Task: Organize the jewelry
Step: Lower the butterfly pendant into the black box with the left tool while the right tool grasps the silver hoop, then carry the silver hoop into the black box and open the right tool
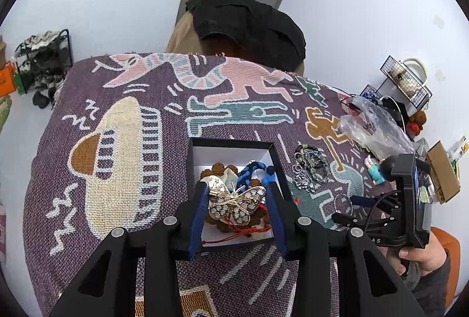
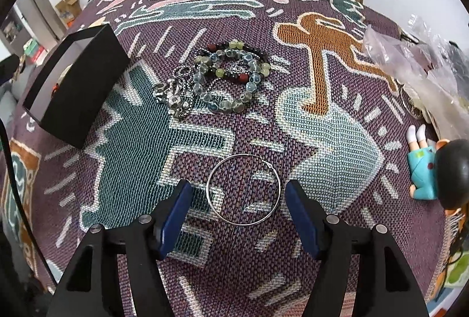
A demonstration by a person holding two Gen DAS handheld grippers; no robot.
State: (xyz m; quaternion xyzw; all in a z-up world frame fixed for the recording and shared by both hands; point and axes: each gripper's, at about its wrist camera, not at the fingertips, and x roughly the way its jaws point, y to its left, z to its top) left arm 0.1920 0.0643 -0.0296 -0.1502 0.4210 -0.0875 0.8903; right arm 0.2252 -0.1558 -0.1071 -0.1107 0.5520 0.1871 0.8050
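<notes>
Table draped in a purple woven cloth (image 2: pixel 240 267) with cartoon figures. Lying on it: black box (image 2: pixel 85 82), open, white inside; heap of beaded bracelets (image 2: pixel 231 76) touching a silver chain cluster (image 2: pixel 173 95); thin silver hoop (image 2: pixel 243 189), flat, apart; toy figurine (image 2: pixel 425 167) face down; crumpled clear plastic bags (image 2: pixel 410 59); brown carton (image 1: pixel 442 170).
</notes>
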